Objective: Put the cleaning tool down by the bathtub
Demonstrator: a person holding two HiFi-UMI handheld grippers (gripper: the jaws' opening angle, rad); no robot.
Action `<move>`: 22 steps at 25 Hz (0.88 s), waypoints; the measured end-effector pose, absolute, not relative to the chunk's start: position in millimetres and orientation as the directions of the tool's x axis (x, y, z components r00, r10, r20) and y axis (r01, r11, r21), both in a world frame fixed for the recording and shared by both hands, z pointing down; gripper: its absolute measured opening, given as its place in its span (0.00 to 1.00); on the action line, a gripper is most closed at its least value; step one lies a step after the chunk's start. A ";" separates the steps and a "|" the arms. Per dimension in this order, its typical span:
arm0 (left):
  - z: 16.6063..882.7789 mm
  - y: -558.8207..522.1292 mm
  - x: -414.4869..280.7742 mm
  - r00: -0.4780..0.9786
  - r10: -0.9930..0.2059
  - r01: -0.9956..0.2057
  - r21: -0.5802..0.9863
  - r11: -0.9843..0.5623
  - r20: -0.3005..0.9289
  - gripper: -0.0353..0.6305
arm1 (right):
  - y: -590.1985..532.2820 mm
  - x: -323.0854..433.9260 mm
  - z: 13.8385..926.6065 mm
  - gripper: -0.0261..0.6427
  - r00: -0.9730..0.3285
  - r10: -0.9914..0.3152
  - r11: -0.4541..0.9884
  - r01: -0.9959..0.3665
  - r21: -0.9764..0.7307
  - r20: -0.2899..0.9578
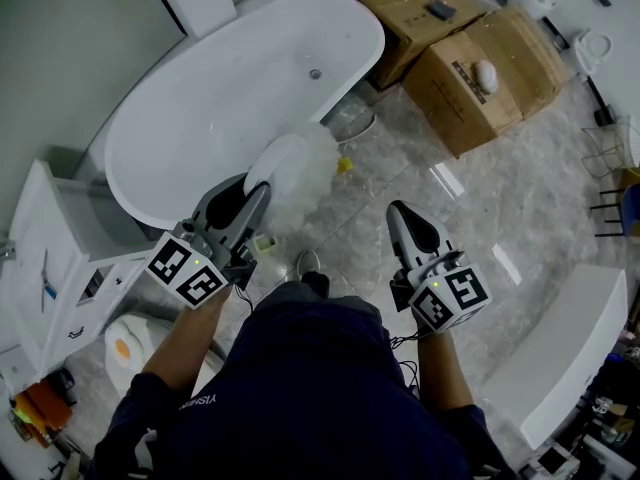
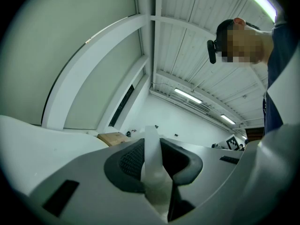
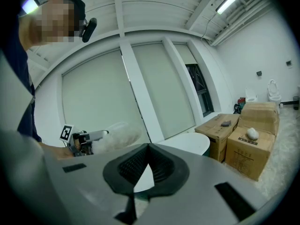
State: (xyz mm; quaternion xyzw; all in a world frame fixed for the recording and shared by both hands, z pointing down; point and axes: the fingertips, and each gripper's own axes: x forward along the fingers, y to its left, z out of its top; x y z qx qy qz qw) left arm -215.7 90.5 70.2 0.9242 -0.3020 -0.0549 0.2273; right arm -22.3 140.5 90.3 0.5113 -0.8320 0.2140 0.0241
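left gripper view: left gripper (image 2: 152, 142) fingers clamped on the fluffy white duster's (image 1: 300, 168) translucent handle (image 2: 152, 163); only head view shows its head by the white oval bathtub (image 1: 190, 108); right gripper (image 3: 149, 146) fingers together.

Cardboard boxes (image 1: 485, 73), white cabinet (image 1: 40, 268), marble floor (image 1: 500, 198)

**Hardly a word to read in here**

From where I stand, the only lettering is small pale print (image 1: 199, 400) on the person's dark top (image 1: 300, 388), by the left arm. It seems to start "YISHI", and the rest is too small to tell. The nearer cardboard box (image 1: 480, 93) has a dark printed patch on its side, too blurred to read. The left gripper (image 1: 250, 190) and the right gripper (image 1: 398, 211) each carry black-and-white square markers, patterns rather than letters, and one such marker (image 3: 67, 132) shows again in the right gripper view
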 end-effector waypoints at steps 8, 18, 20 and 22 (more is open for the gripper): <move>78.4 74.2 -218.3 0.813 -0.581 -0.537 0.450 -0.713 0.050 0.22 | 123.5 -25.6 91.6 0.05 -0.467 -0.842 0.379 -0.868 -0.322 0.269; 101.0 55.2 -200.4 0.811 -0.576 -0.555 0.446 -0.703 0.100 0.22 | 94.5 -16.6 108.2 0.05 -0.481 -0.830 0.388 -0.862 -0.327 0.282; 108.3 50.0 -194.3 0.808 -0.578 -0.562 0.448 -0.695 0.116 0.22 | 86.6 -12.7 116.5 0.05 -0.487 -0.823 0.389 -0.858 -0.334 0.291; 116.2 44.7 -186.2 0.805 -0.579 -0.570 0.448 -0.689 0.134 0.22 | 77.5 -8.4 124.2 0.05 -0.498 -0.815 0.397 -0.852 -0.340 0.297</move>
